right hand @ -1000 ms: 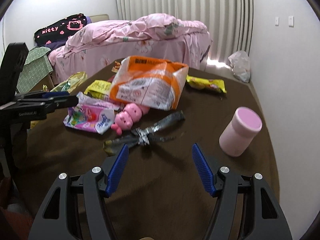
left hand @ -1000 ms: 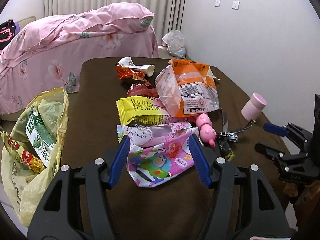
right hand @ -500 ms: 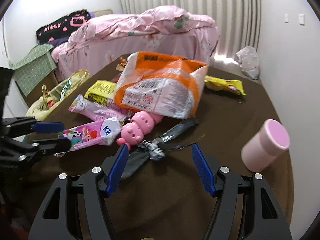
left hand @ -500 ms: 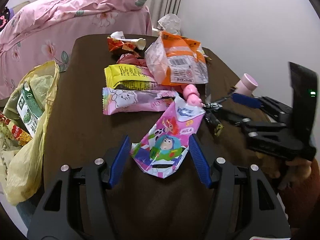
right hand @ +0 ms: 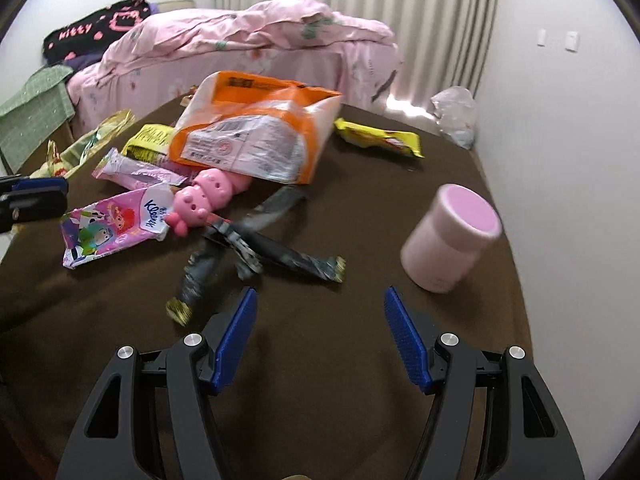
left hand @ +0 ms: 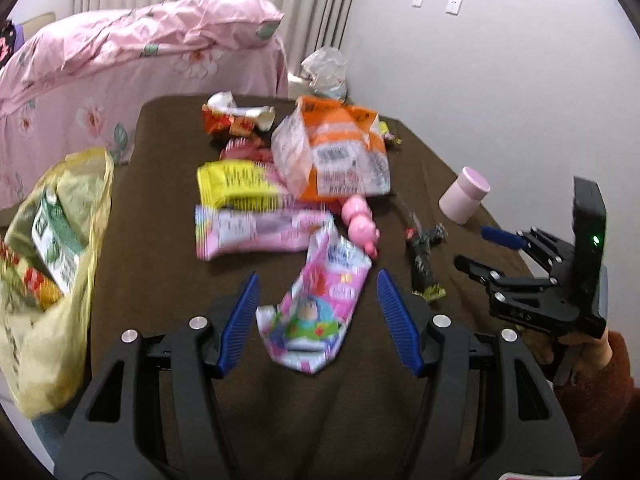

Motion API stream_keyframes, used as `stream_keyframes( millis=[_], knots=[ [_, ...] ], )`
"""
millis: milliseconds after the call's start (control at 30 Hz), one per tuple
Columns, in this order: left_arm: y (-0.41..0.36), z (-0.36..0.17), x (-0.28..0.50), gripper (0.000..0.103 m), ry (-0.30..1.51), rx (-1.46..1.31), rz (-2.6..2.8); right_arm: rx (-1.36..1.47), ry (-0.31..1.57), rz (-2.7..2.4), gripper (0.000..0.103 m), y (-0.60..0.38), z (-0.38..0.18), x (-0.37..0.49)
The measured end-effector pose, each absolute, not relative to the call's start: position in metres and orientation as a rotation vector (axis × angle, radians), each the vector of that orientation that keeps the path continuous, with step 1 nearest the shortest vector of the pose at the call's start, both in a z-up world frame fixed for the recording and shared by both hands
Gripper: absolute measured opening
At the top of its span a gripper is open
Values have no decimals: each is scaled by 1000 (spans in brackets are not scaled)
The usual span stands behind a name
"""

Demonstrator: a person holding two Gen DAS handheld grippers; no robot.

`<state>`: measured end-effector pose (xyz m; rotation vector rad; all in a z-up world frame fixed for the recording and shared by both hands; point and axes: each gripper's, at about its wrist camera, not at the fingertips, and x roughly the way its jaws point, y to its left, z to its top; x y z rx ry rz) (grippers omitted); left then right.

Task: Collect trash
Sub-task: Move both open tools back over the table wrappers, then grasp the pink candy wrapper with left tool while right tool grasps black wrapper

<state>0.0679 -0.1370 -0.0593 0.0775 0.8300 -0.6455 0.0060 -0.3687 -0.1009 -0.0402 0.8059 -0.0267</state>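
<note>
Trash covers the far half of a brown counter [left hand: 168, 272] that stands before a pink bed [left hand: 120, 68], and a yellow bag [left hand: 76, 264] already holding some wrappers hangs off the counter's left edge. Biggest of the litter is an orange packet [left hand: 340, 156], then a yellow wrapper [left hand: 236, 182], a long pink wrapper [left hand: 256, 232], a cartoon wrapper [left hand: 320, 312] and a dark twisted wrapper [right hand: 256, 248]; a pink pig toy [right hand: 204, 200] lies touching the cartoon wrapper, and a pink cup [right hand: 452, 236] stands apart to the right. Judging from this, the risk is of sweeping up what is not trash: the toy sits against the cartoon wrapper's far end and could be dragged along, and the cup looks light enough to tip if the right claw brushes it. Thin film lying flat on the counter may also slip from the pads rather than lift. The left claw [left hand: 316, 316] is spread wide, its blue pads to either side of the cartoon wrapper's near end, gripping nothing. The right claw [right hand: 320, 340] is equally wide, empty, over bare counter just short of the dark twisted wrapper.
</note>
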Motion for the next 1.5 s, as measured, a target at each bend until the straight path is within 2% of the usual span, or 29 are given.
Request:
stream_keyframes(
  millis=[167, 367, 533, 733, 900, 1000, 1100, 1133, 1467, 1500],
  knots=[
    [-147, -61, 108, 58, 791, 158, -570, -38, 769, -14, 62, -371, -95, -6],
    [-154, -82, 145, 58, 894, 182, -539, -22, 777, 51, 62, -365, -96, -19],
    [-144, -98, 118, 58, 1039, 74, -609, 37, 752, 96, 62, -367, -93, -21],
    [-133, -92, 78, 58, 1043, 21, -660, 108, 737, 135, 62, -360, -92, 13],
    [-128, -79, 73, 58, 968, 58, -587, 100, 777, 162, 62, -345, -102, 50],
    [-125, -77, 76, 58, 949, 42, -576, 80, 829, 152, 54, -341, -113, 62],
    [-122, -77, 76, 58, 942, 30, -565, 110, 820, 186, 28, -345, -111, 55],
    [-123, -78, 77, 58, 942, 24, -564, 100, 820, 176, 26, -346, -109, 52],
    [-151, -89, 77, 57, 962, 116, -563, 39, 768, 123, 24, -356, -95, 6],
    [-154, -91, 77, 54, 967, 128, -561, 48, 763, 124, 24, -358, -94, 3]
  ],
)
